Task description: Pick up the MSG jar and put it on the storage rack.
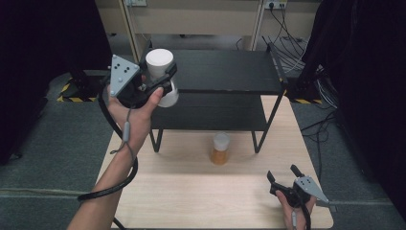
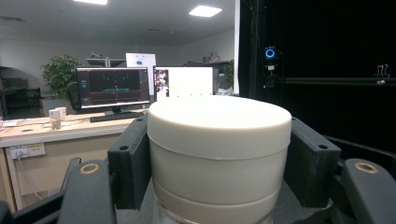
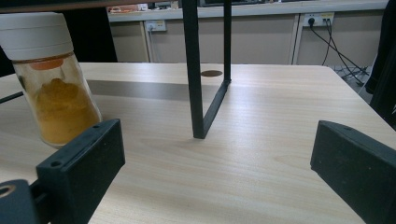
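Your left gripper sits in the upper left of the high view, up in the air beside the left end of the black shelf. Its two black jaws are pinching a jar with a white lid. The jar stands upright between them. In the left gripper view, the jar takes up the middle and bottom of the frame, and a jaw presses on each side of it, just under the lid. Behind it, in the upper left of that frame, you can see a desk with computer screens and a green plant.

Your right gripper is in the lower right of the high view, low over the wooden table. Its jaws are spread wide apart, and nothing is between them. In the right gripper view, the jaws rise at the lower left and lower right of the frame, with bare table between them.

A second jar stands on the table in the middle of the high view, just in front of the shelf. It has a white lid and orange powder inside. In the right gripper view, this jar is at the upper left, near the left jaw but not touching it. A black shelf leg stands in the middle of that frame.
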